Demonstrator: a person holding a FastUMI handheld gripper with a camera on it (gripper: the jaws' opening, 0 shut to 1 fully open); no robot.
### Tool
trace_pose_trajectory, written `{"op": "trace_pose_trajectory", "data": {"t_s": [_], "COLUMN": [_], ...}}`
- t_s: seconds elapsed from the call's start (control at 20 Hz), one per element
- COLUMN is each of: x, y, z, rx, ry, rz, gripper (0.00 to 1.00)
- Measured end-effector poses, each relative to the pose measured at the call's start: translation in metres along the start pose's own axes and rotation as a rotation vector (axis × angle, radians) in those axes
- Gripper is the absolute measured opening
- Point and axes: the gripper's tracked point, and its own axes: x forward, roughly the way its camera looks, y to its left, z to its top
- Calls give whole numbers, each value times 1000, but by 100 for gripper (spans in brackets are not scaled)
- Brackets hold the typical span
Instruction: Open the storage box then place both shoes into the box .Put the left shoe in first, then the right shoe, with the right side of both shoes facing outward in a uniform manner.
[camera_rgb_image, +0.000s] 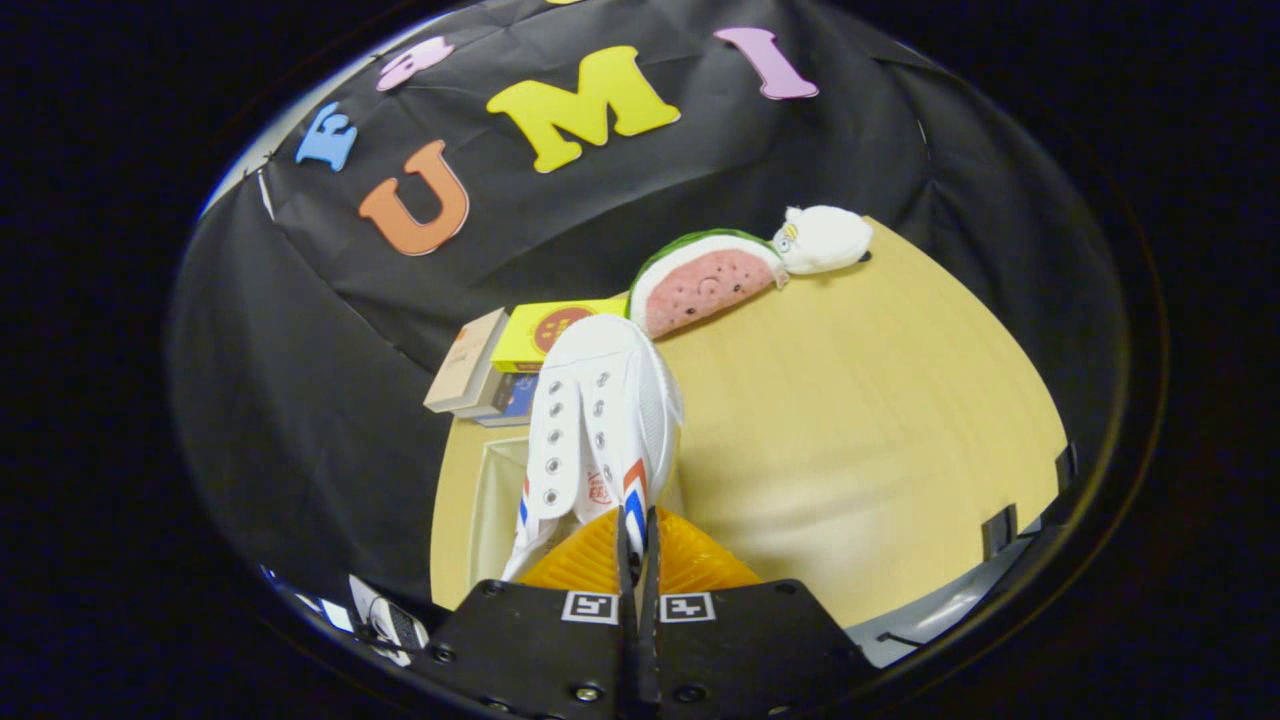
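- The gripper has its fingers pinched close together on the edge of a white shoe; the shoe juts out straight ahead of them
- A pale box sits below the shoe, on the wooden table
- Well beyond the fingers lie books, a watermelon plush and a white soft toy

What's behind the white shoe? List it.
Behind the white shoe, pinched in the hand-held gripper: a yellow box, stacked books and a watermelon plush. The shoe covers parts of the box and books.
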Motion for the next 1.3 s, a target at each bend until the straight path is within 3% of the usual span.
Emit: {"op": "trace_pose_trajectory", "data": {"t_s": [0.25, 0.65, 0.95, 1.15, 1.3], "x": [37, 71, 80, 74, 59], "y": [42, 25, 22, 34, 38], "z": [-35, -68, -73, -69, -56], "rx": [-52, -98, -102, -73, -131], "ry": [-1, -15, -34, -56, -119], "rz": [-40, -157, -125, -54, -56], "gripper": [0, 0, 1, 35, 77]}}
